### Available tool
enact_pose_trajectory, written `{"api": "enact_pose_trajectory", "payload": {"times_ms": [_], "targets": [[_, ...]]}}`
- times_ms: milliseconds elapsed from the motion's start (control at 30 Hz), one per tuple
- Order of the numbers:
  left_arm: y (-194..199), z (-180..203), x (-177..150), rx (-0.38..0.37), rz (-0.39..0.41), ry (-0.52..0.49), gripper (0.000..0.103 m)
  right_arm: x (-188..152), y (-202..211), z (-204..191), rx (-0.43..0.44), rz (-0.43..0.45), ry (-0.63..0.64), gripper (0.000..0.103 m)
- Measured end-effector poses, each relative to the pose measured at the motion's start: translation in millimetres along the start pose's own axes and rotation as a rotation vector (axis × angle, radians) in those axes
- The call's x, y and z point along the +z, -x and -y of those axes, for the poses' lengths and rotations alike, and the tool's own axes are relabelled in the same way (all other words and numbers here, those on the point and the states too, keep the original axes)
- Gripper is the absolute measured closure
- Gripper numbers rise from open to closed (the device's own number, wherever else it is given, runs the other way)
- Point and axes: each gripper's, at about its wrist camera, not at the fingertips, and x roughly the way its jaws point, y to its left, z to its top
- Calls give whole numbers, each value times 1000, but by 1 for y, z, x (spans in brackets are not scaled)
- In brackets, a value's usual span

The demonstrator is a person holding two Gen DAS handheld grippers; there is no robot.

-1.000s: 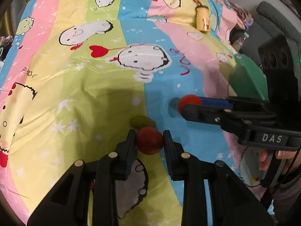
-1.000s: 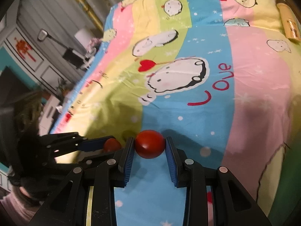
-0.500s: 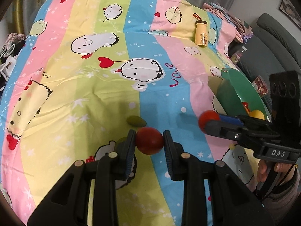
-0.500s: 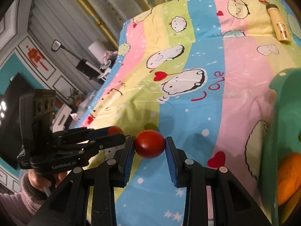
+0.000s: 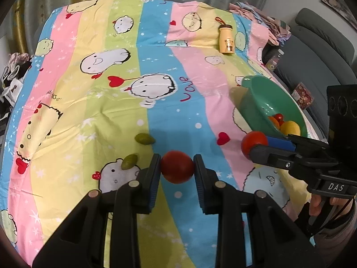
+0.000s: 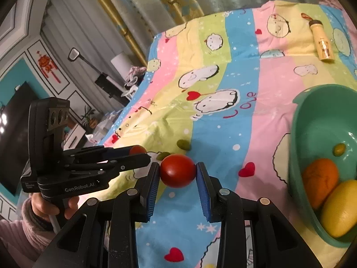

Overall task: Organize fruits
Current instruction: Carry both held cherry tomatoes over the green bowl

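Left wrist view: my left gripper (image 5: 177, 167) pinches a red tomato (image 5: 177, 166) at lower centre, above the striped cartoon bedsheet (image 5: 156, 73). At right, my right gripper (image 5: 254, 148) clamps a second tomato (image 5: 254, 144) just beside the green basin (image 5: 250, 102), which holds an orange (image 6: 321, 182), a yellow fruit (image 6: 340, 207), a small red one (image 5: 278, 117) and a green fruit (image 6: 339, 149). Two small green fruits (image 5: 144, 138) (image 5: 129, 161) lie loose on the sheet at centre left. By my reckoning I am well along: two tomatoes to drop in, two green ones to collect.

left wrist: above bedsheet (image 5: 156, 116), angled down | right wrist: same, shallower | shared: sheet, green bowl (image 5: 263, 93)
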Motion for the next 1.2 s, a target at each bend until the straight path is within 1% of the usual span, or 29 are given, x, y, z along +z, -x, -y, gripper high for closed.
{"api": "enact_pose_trajectory", "payload": {"times_ms": [600,867,1200], "targets": [[2,46,5,-14,-1,-75,74,-10,53,13,-14,108,-25,68],[-4,64,12,-17,-3,-102,74,-10,71,28,-29,153,-44,68],[-12,93,25,-32,-5,-167,74,-16,90,47,-42,196,-80,68]]}}
